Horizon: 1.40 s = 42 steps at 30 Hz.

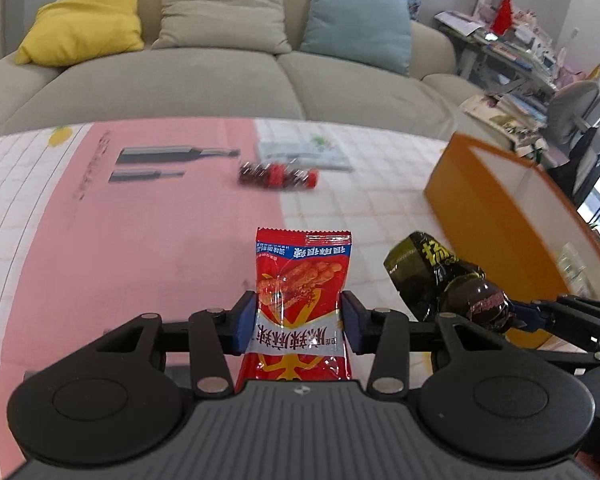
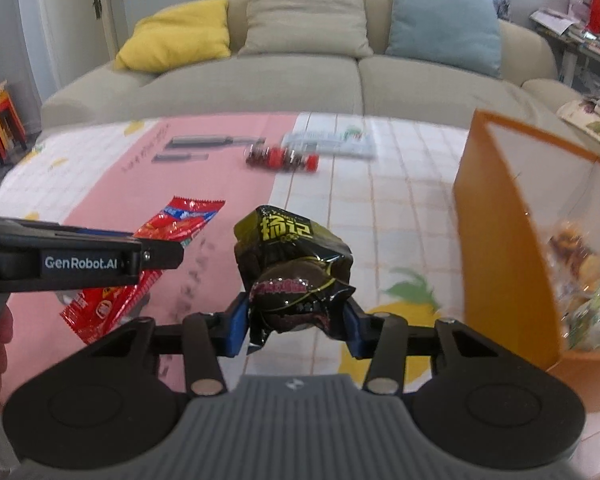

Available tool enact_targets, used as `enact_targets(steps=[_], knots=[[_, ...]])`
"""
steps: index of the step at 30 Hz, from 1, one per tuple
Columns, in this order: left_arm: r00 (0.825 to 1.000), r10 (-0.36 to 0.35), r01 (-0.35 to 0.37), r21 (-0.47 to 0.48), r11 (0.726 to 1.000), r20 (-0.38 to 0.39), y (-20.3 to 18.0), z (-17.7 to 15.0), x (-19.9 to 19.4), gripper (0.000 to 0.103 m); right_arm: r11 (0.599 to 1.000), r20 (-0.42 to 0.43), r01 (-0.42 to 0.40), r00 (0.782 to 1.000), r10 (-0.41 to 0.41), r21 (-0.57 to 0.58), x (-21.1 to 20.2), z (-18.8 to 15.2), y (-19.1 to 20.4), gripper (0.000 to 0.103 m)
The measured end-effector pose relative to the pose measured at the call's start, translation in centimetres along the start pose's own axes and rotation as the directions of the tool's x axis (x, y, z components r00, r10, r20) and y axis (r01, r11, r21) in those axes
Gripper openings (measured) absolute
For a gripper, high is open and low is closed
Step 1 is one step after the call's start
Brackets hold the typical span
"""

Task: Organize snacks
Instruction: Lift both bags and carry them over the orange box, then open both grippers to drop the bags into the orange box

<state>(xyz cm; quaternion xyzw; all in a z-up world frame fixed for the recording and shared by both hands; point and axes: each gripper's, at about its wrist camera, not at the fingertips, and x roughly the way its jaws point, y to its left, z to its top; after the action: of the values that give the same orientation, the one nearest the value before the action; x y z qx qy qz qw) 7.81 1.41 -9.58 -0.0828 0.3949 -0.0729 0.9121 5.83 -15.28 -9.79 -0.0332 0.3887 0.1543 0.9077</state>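
Hidden/cut off: orange box (image 2: 496,240) runs off the right edge of both views; contents behind its pale inner wall blurred, only mixed wrappers discernible.
Blurred: small red-and-dark snack (image 1: 278,176) far on the table; print unreadable.
Table cover (image 1: 120,240): pink panel beside white grid; far edge meets a beige sofa (image 1: 220,80).
Left gripper (image 1: 299,320): blue pads clamped on both sides of the red packet (image 1: 302,292), held clear of the table.
Red packet: glossy, serrated top edge, white band, upright; lower end hidden behind gripper body.
Right gripper (image 2: 298,320): pads clenched on the dark packet (image 2: 296,276).
Dark packet: crumpled black-olive foil, yellow characters, round bulge; just left of the orange box.
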Motion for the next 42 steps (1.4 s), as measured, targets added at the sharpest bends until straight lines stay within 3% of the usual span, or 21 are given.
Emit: enact_targets(steps=[10, 17, 23, 27, 34, 36, 38, 42], knots=[[0.994, -0.105, 0.103, 0.06, 0.993, 0.03, -5.0, 5.9, -0.8, 0.05, 0.999, 0.105, 0.033, 0.994, -0.036, 0.033, -4.3, 4.5, -4.3, 0.046], [0.976, -0.217, 0.213, 0.131, 0.968, 0.012, -10.6, 10.3, 0.7, 0.05, 0.995, 0.103, 0.06, 0.992, -0.068, 0.074, -6.1, 7.7, -10.9, 0.046], [0.948, -0.316, 0.319, 0.196, 0.927, -0.05, -16.6, 13.6, 3.1, 0.05, 0.987, 0.067, 0.148, 0.986, -0.153, 0.066, -6.4, 9.8, -16.8, 0.046], [0.934, -0.343, 0.357, 0.253, 0.899, -0.099, -20.3, 14.6, 5.1, 0.05, 0.977, 0.022, 0.21, 0.977, -0.211, 0.046, -5.5, 10.3, -20.4, 0.046], [0.896, -0.383, 0.44, 0.338, 0.832, -0.223, -25.1, 15.0, 9.3, 0.05, 0.959, -0.013, 0.276, 0.961, -0.277, -0.063, -3.4, 9.1, -24.3, 0.046], [0.88, -0.382, 0.465, 0.347, 0.815, -0.282, -26.0, 15.1, 10.9, 0.05, 0.961, -0.041, 0.268, 0.961, -0.272, -0.073, -2.5, 8.6, -25.3, 0.046], [0.853, -0.399, 0.506, 0.346, 0.79, -0.336, -26.6, 15.1, 12.4, 0.05, 0.965, -0.073, 0.255, 0.963, -0.259, -0.058, -1.8, 8.4, -26.4, 0.046], [0.87, -0.341, 0.482, 0.466, 0.742, -0.357, -28.6, 14.9, 14.3, 0.05, 0.973, -0.118, 0.227, 0.966, -0.23, -0.036, -0.2, 8.0, -27.7, 0.046]])
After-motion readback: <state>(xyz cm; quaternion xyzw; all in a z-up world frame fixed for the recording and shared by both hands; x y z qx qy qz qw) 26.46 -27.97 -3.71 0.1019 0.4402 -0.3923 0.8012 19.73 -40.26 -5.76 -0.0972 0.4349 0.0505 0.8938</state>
